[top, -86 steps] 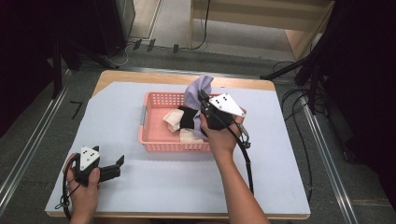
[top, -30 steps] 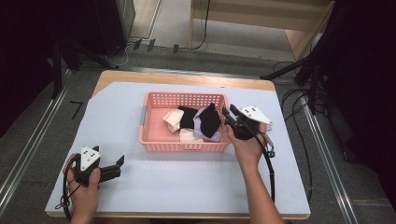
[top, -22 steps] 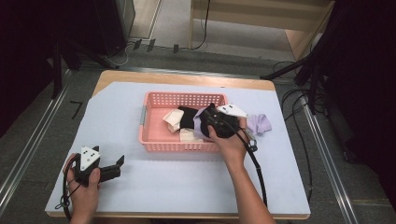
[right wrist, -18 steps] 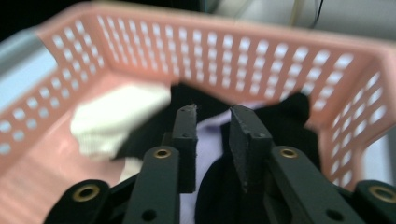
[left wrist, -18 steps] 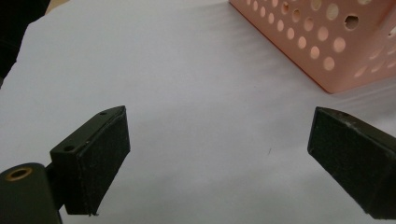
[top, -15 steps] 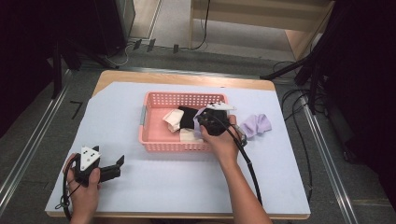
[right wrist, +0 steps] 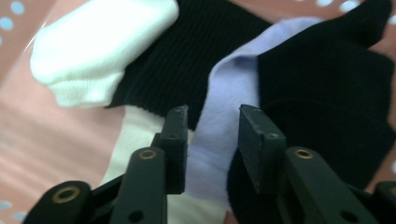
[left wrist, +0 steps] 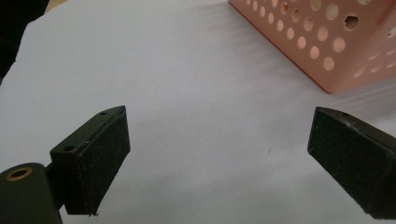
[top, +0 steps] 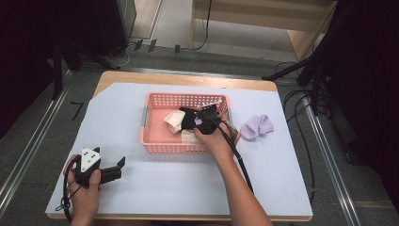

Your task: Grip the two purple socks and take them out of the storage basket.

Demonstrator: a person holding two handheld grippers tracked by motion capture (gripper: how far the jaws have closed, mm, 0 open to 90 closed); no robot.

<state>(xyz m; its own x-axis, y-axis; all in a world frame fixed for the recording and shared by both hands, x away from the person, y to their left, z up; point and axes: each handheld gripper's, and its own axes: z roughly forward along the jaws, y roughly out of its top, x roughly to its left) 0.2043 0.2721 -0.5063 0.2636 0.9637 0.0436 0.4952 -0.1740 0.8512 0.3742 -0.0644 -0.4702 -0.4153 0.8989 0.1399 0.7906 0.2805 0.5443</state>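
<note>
A pink basket (top: pixel 155 146) in the middle of the table holds white socks (top: pixel 174 120), black socks and a lavender sock (right wrist: pixel 224 84). My right gripper (top: pixel 202 120) reaches down into the basket. Its jaws (right wrist: pixel 213 123) stand close together with a fold of the lavender sock pinched between them, a black sock (right wrist: pixel 327 93) to one side and a white sock (right wrist: pixel 93 46) to the other. A second lavender sock (top: pixel 256 126) lies on the white table cover right of the basket. My left gripper (top: pixel 117 165) rests at the front left, wide open and empty (left wrist: pixel 219 158).
The basket's corner (left wrist: pixel 327 46) stands ahead of the left gripper. The right gripper's cable (top: pixel 237 155) trails along the forearm. Wooden table edges border the white cover (top: pixel 164 188); cables and metal rails lie on the floor around.
The right gripper carried a lavender sock out of the basket, let it go on the table to the right, then came back into the basket and closed on another lavender sock. The left gripper stayed still.
</note>
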